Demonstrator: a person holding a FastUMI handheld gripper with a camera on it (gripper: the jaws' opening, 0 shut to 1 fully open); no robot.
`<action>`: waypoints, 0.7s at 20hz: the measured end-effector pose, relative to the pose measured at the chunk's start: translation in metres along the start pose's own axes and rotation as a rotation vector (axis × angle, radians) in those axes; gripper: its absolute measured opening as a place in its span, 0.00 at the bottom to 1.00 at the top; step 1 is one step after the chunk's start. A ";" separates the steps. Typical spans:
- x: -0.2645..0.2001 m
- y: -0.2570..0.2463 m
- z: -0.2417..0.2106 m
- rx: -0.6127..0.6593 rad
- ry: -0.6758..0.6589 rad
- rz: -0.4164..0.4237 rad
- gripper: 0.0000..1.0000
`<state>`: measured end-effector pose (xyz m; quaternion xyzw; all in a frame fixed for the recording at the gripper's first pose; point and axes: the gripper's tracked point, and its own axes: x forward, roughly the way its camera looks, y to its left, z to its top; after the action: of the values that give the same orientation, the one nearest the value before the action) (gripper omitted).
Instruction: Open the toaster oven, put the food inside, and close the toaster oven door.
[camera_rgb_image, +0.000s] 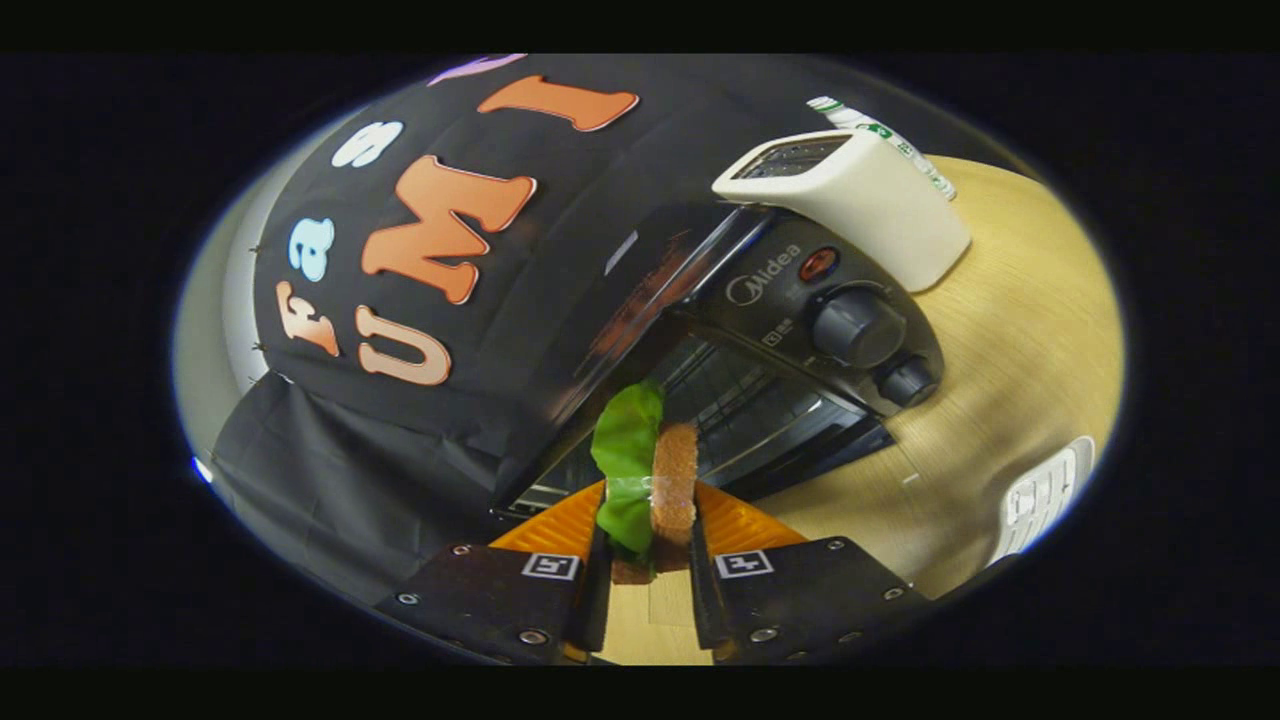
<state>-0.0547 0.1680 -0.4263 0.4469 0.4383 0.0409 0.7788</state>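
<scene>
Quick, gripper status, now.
Gripper: shut on the sandwich, both fingers pressing its sides, held just ahead of the open toaster oven.

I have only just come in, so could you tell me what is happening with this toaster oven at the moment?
A person's handheld gripper is shut on a sandwich of bread and green lettuce, held between its fingers. Just beyond them, the toaster oven stands on the wooden table with its door already open and the rack visible inside. The food is not yet in. A white toaster sits behind the oven.
</scene>
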 end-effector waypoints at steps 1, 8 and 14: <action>0.008 -0.002 0.001 0.014 -0.006 -0.006 0.35; 0.050 -0.009 0.018 0.077 -0.124 -0.035 0.35; 0.061 -0.022 0.028 -0.039 -0.207 -0.124 0.38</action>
<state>-0.0041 0.1640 -0.4753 0.4054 0.3816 -0.0451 0.8294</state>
